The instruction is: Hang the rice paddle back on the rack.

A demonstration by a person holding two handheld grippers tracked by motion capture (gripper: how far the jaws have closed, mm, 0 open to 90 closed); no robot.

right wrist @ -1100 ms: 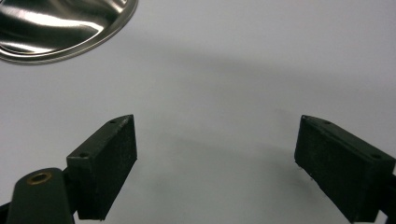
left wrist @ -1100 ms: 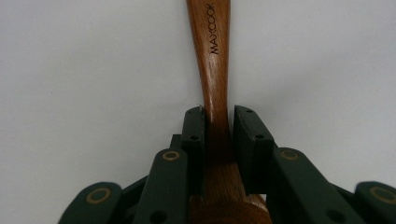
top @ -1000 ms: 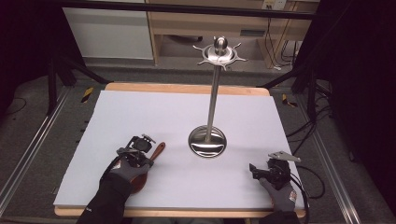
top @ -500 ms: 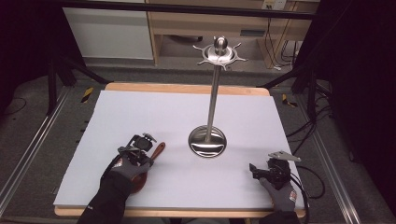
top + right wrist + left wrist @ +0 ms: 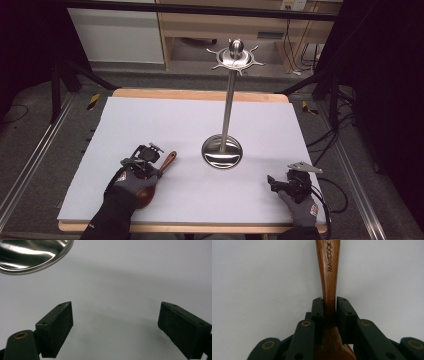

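Remaining clamped: left hand-held gripper (image 5: 329,308), wooden spoon (image 5: 329,272).

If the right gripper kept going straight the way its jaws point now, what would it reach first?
Mostly bare white table cover. The right gripper, jaws wide apart, has nothing between them. The steel stand's round base sits ahead but off to the side, so it would probably pass beside it, though depth is hard to judge.

Looking along the right gripper (image 5: 115,327): jaws spread wide apart, nothing between them but bare white table (image 5: 130,282). Up in the top left corner, the curved edge of a shiny metal base (image 5: 30,255), well clear of both black pads (image 5: 58,327).
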